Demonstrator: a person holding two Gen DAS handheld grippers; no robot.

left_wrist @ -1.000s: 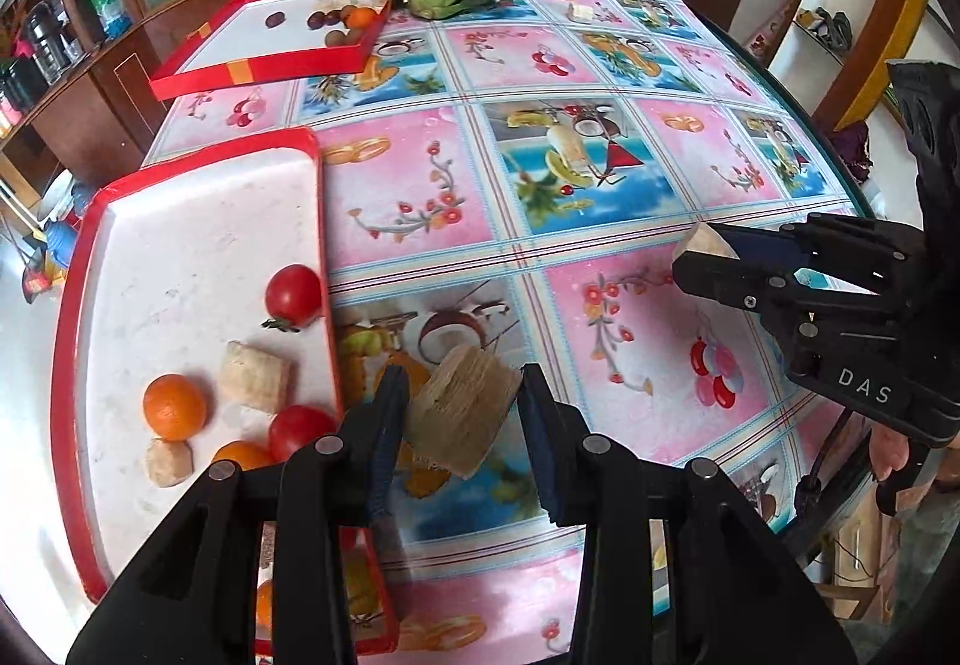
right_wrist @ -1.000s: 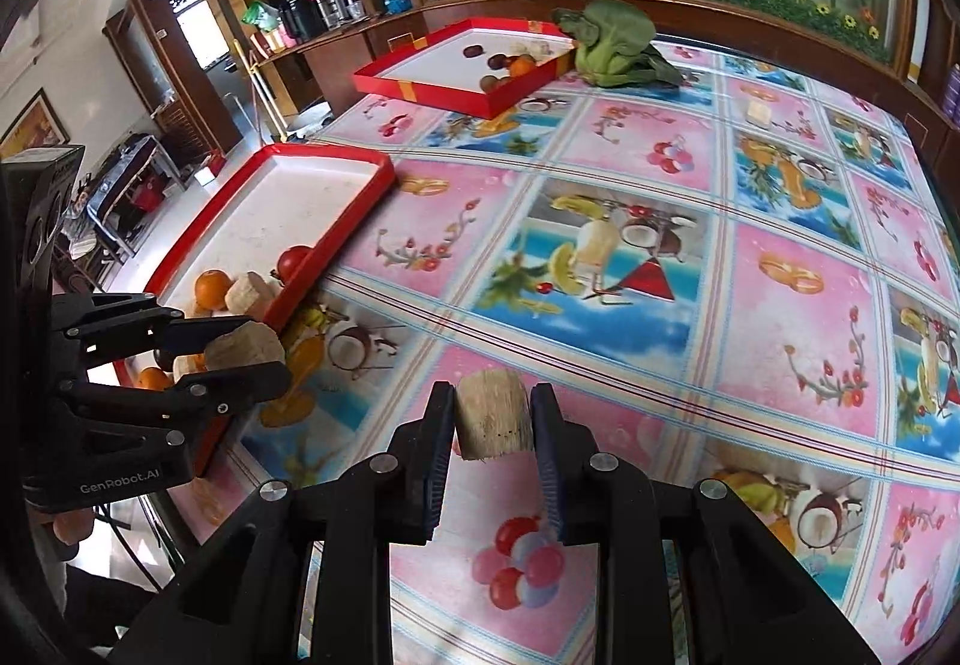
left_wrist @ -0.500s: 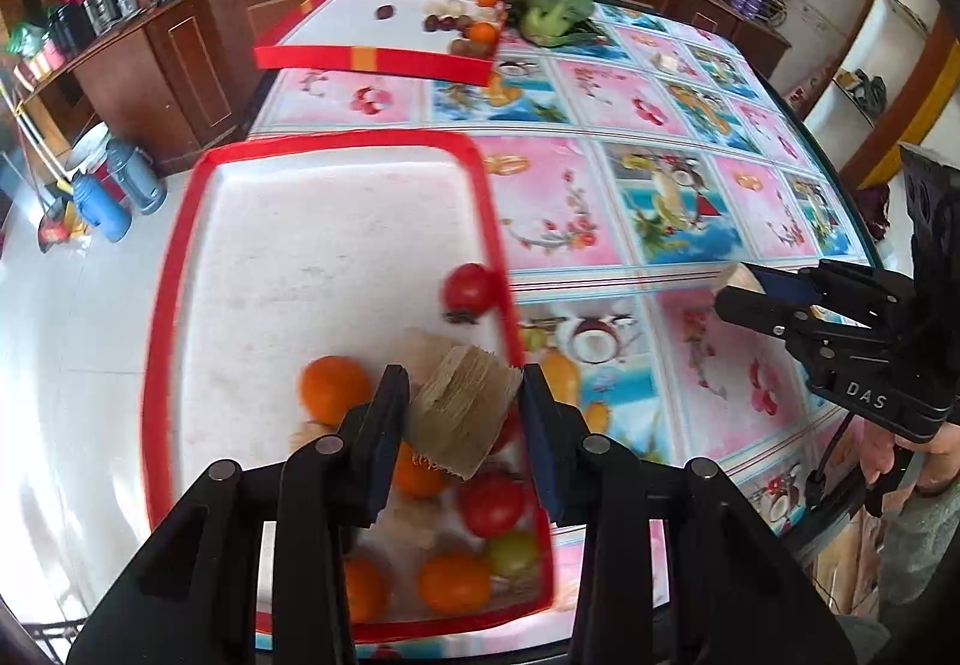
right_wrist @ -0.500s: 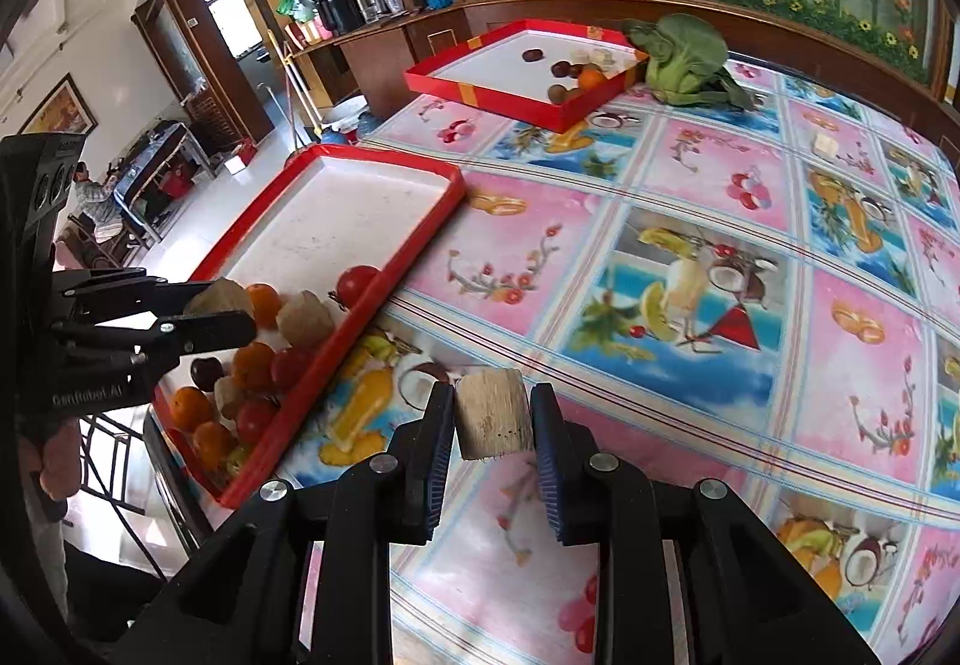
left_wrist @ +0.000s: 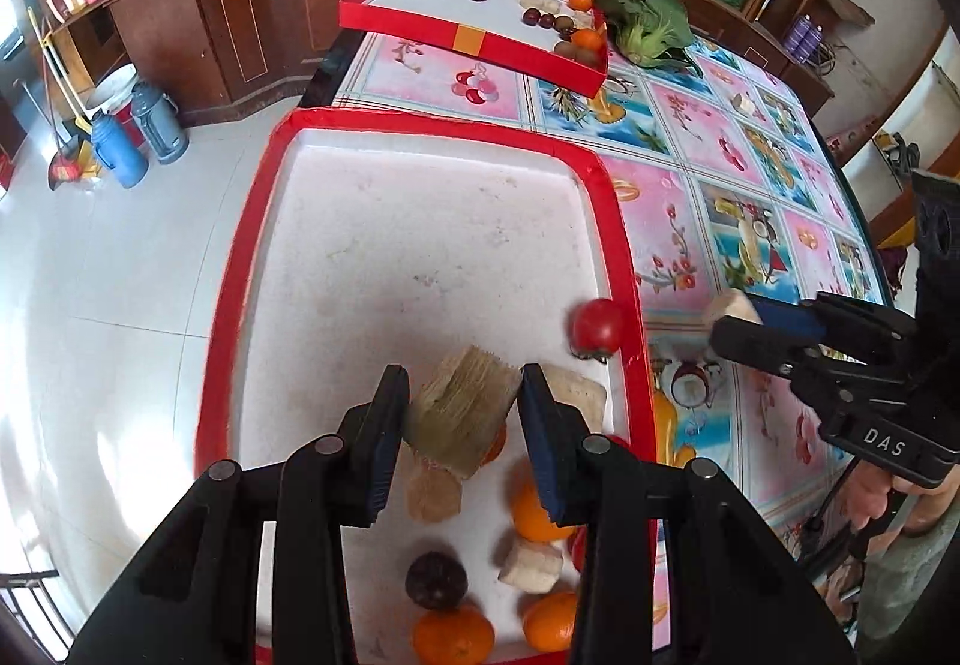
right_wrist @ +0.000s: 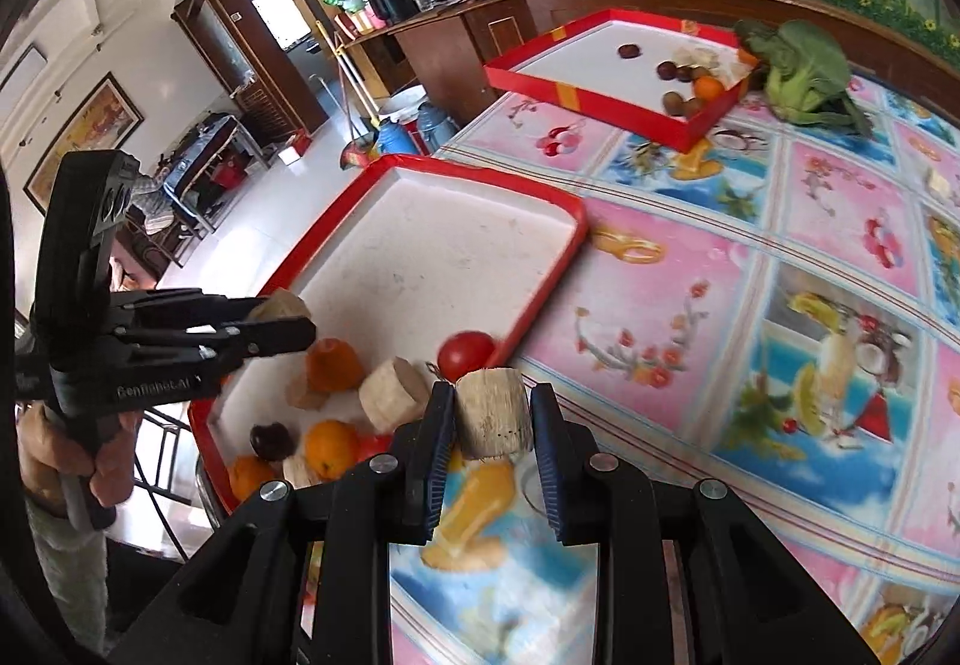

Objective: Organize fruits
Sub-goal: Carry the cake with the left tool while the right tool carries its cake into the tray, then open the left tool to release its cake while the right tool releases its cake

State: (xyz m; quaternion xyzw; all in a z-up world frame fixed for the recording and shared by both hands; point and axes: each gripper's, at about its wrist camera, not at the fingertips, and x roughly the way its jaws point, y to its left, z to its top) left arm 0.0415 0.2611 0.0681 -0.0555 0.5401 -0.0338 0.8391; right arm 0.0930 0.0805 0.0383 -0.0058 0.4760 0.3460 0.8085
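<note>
The left hand-held gripper [left_wrist: 462, 401] is closed on a cut piece of sugarcane [left_wrist: 462, 413], which is pinched between its two blue pads and held above the near end of the red tray [left_wrist: 618, 221]. In the tray below it, oranges [left_wrist: 453, 635], a dark round fruit [left_wrist: 436, 580], more pale cane pieces [left_wrist: 531, 566] and a tomato [left_wrist: 597, 326] near the right rim are seen. The right hand-held gripper [right_wrist: 489, 419] is pressed on a second cane piece [right_wrist: 493, 413], shorter and pale, which is held just outside the tray's rim, above the patterned cloth of the counter [right_wrist: 750, 305]. A second red tray [right_wrist: 600, 89] with a few small fruits is placed at the far side, beside a leafy green vegetable [right_wrist: 798, 71].
</note>
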